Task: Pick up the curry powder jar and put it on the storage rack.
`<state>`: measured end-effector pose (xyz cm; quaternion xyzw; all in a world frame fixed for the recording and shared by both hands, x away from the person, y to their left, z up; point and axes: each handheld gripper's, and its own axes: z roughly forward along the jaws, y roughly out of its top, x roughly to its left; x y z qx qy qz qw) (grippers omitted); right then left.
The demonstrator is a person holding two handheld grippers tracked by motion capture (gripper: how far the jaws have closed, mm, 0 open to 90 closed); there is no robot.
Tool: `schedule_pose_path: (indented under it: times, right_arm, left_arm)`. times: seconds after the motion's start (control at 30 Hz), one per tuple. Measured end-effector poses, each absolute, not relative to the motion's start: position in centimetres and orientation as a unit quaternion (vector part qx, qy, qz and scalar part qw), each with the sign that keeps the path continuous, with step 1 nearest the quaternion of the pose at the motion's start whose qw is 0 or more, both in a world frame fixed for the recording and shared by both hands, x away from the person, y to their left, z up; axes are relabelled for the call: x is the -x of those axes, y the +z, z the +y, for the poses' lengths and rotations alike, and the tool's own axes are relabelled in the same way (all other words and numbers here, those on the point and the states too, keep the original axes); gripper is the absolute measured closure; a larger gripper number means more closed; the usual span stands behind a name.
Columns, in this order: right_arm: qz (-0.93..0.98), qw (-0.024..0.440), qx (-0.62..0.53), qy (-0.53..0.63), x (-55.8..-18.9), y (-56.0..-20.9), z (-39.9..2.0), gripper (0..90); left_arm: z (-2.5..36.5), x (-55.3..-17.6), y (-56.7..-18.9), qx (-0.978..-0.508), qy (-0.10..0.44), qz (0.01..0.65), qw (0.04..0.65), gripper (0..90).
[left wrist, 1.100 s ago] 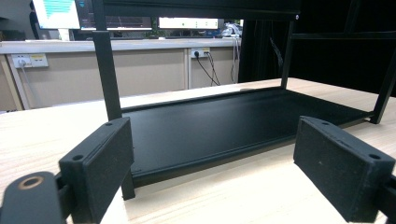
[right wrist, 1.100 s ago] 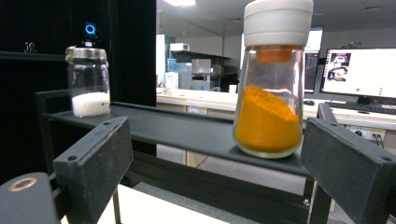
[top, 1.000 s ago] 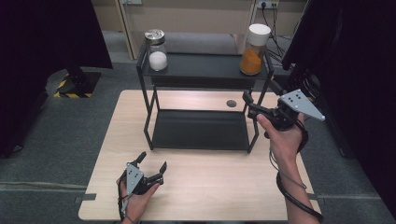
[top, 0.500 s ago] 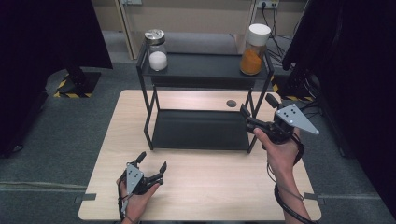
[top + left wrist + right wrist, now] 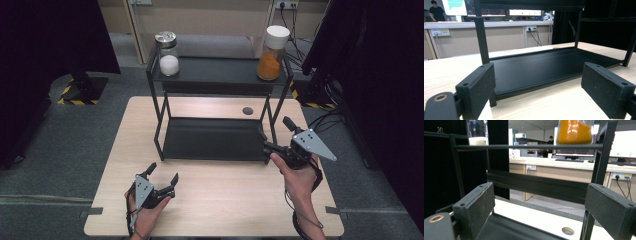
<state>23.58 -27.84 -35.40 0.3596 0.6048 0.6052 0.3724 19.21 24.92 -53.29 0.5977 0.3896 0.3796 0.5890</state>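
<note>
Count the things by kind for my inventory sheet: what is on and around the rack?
Jars: 2, the white-filled jar and the orange-filled jar
Rack: 1, the black two-tier rack
Grippers: 2, the left gripper and the right gripper
Total: 5

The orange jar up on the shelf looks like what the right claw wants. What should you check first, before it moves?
1. Right gripper open: ok, jaws stand wide apart and hold nothing.
2. Orange jar upright with its white lid on: ok, at the right end of the top shelf.
3. Path to the jar: not ok yet, in the right gripper view the shelf's front bar crosses in front of it, so the gripper likely needs to go higher.
4. Left gripper out of the way: ok, open, low over the table near the front edge.
5. White jar clear of the reach: ok, at the shelf's far left end.
</note>
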Motion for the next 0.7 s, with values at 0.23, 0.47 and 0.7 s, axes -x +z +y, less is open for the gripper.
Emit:
schedule_pose_path:
  times: [0.23, 0.47, 0.7]
  right_arm:
    - [0.607, 0.371, -0.367, 0.600, -22.8, -36.7, -28.1, 9.5]
    - [0.612, 0.366, -0.374, 0.592, -22.2, -38.1, -28.3, 9.5]
    - [0.610, 0.364, -0.382, 0.591, -21.7, -39.2, -28.7, 9.5]
  left_arm:
    - [24.9, -19.2, -53.3, -0.598, 0.380, 0.389, 0.589, 11.5]
    - [24.9, -19.2, -53.3, -0.597, 0.380, 0.389, 0.589, 11.5]
    - [24.9, -19.2, -53.3, -0.597, 0.381, 0.389, 0.589, 11.5]
